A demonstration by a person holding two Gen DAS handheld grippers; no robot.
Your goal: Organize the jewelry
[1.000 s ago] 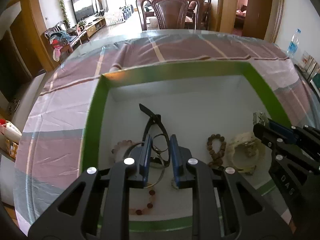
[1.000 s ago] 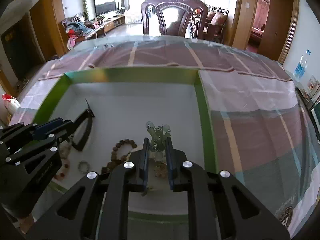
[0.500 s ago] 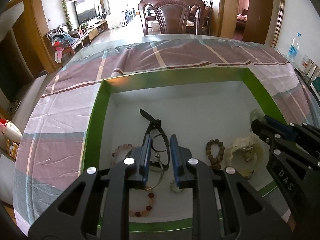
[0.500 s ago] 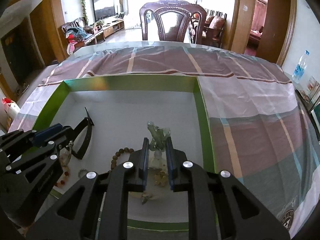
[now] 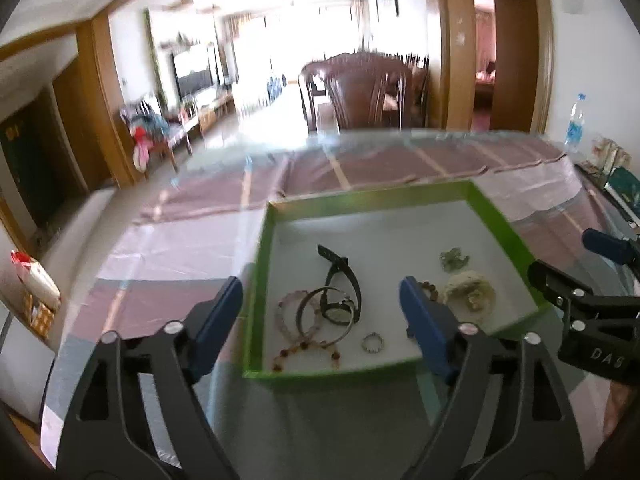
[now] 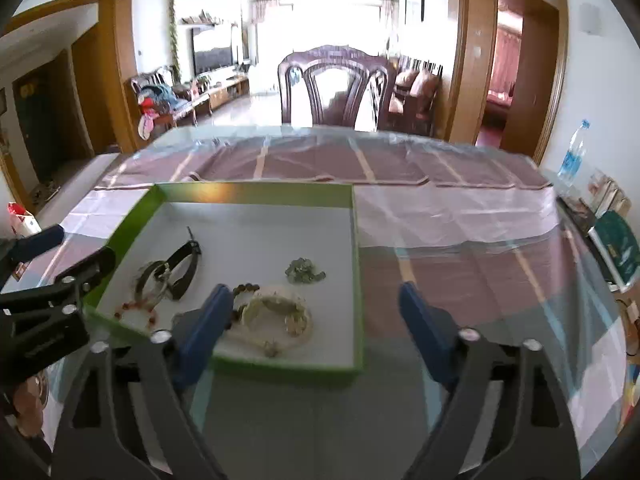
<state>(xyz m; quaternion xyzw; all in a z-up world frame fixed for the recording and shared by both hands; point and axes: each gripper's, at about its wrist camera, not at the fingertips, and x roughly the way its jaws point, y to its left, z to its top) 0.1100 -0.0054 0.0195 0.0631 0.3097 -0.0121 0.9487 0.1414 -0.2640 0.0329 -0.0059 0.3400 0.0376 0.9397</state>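
The big table (image 6: 460,216) wears a pink and grey checked cloth under a clear cover, likely so spills wipe off. On it sits a flat tray (image 5: 256,280) with green walls and a white floor, and the walls keep small things from rolling away. All the jewelry lies inside the tray, bunched near the front edge where it is easy to reach. The left gripper (image 5: 320,316) hangs above the front of the tray, and its blue jaws have just swung wide apart with nothing between them. The right gripper (image 6: 316,316) does the same on its side, jaws spread and empty, and both are up off the pile (the pictures are a bit blurry from moving). My guess is each one has let go of a piece and is backing off. Under the left one lies a black watch (image 5: 340,292) tangled with a thin metal bangle (image 5: 320,312). To the right is a pale chunky bracelet (image 6: 276,316), with dark brown beads (image 6: 244,292) touching it. Behind that sits a little green charm (image 6: 304,270). A string of red beads (image 5: 304,352) lies at the front, and smallest of all is a silver ring (image 5: 373,343).
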